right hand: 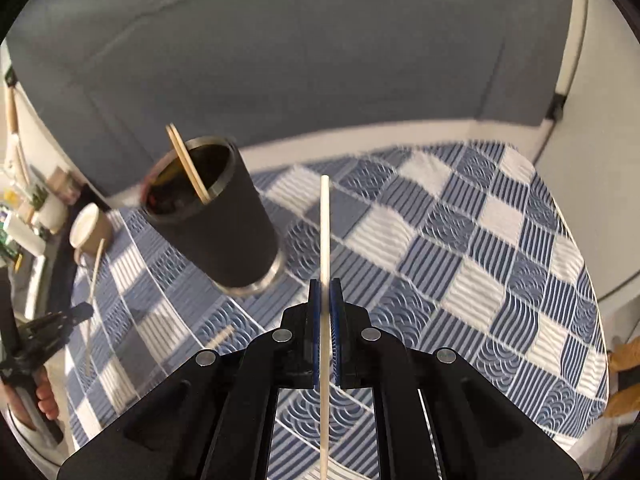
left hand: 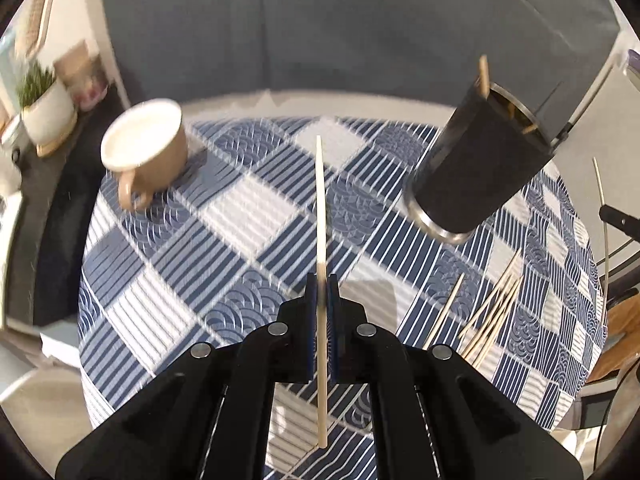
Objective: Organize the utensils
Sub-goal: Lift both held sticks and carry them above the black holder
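In the right wrist view the chopstick (right hand: pixel 325 320) runs off the bottom edge, so its lower end is unseen. The holder (right hand: pixel 216 216) and mug (right hand: pixel 89 232) are motion-blurred. The holder's inside is too dark to count its contents. Shelf items (left hand: pixel 44 108) at the left are blurred beyond telling.

Materials and finishes on the table

Tablecloth (left hand: pixel 248 216): woven cloth, matt, blue-and-white check with a raised wave pattern. Holder (right hand: pixel 224 224): matt black sleeve, faintly rough, over bright brushed-metal rims. Stick (left hand: pixel 321 240) in the left gripper (left hand: pixel 321 292) and stick (right hand: pixel 325 240) in the right gripper (right hand: pixel 325 296): pale bare wood, smooth and unvarnished, as were the loose sticks (left hand: pixel 492 304). Both grippers: black plastic with a slight sheen, blue pads, round shiny metal studs. Cup (left hand: pixel 148 148): glazed ceramic, tan outside, glossy white inside. Plant pot (left hand: pixel 48 114): glossy white ceramic.
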A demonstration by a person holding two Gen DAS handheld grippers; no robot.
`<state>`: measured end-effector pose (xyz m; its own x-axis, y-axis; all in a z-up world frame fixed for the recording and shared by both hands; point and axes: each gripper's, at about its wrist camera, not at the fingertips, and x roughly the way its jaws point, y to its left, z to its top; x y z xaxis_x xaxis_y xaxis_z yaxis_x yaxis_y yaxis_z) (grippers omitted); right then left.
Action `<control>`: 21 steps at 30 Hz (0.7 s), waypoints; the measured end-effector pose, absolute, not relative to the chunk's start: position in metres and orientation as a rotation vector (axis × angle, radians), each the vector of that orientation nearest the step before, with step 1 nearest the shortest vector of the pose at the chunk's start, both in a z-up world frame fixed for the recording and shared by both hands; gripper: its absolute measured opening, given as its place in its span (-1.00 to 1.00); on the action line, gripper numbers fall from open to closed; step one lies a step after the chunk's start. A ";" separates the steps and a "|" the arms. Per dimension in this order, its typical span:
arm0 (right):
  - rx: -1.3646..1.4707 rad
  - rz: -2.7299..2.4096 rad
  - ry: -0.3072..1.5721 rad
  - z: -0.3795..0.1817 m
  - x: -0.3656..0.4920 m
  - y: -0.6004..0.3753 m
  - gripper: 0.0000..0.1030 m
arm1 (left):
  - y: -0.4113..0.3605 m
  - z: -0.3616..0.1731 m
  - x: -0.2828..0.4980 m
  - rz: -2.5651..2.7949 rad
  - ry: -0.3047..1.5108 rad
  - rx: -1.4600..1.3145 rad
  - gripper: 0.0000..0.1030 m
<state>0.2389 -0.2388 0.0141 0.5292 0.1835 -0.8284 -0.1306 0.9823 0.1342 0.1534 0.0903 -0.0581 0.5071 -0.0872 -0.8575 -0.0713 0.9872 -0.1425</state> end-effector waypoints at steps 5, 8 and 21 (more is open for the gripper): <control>0.072 0.220 0.945 0.040 0.246 -0.225 -0.91 | 0.082 -0.030 0.166 -0.016 0.973 -0.162 -0.90; 0.080 0.240 0.913 0.054 0.252 -0.217 -0.91 | 0.080 -0.013 0.174 -0.034 0.939 -0.181 -0.90; 0.121 0.369 0.752 0.107 0.278 -0.200 -0.91 | 0.058 0.057 0.204 -0.150 0.739 -0.259 -0.90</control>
